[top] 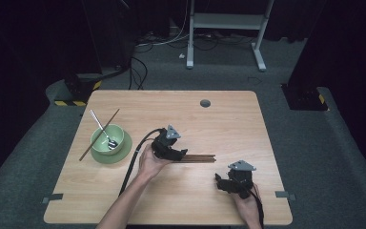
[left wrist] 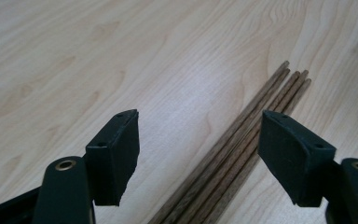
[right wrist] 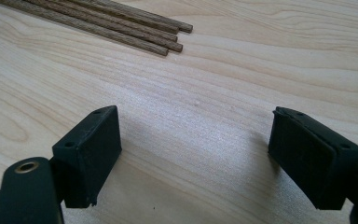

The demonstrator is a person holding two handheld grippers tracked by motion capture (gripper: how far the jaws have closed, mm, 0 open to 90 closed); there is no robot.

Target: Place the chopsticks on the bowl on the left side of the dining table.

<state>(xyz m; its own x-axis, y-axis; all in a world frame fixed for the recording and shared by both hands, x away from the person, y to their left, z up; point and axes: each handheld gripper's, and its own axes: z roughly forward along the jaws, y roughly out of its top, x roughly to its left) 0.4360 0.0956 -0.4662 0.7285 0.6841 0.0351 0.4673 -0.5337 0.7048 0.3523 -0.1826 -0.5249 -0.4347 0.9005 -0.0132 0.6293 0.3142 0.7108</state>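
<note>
The left gripper, jaws spread, hides the near-left ends of the bundled chopsticks at mid-table. The right gripper, also spread, waits near-right, holding nothing. Far left, a green bowl on a plate holds a spoon; another chopstick leans across its rim.

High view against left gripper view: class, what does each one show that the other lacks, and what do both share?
High view alone: the green bowl with a spoon in it, one chopstick leaning across it, and the right tool apart, open over bare wood. Left gripper view alone: the pads standing wide, nothing pressed. Shared: the left tool, the bundle of chopsticks and the table.
</note>
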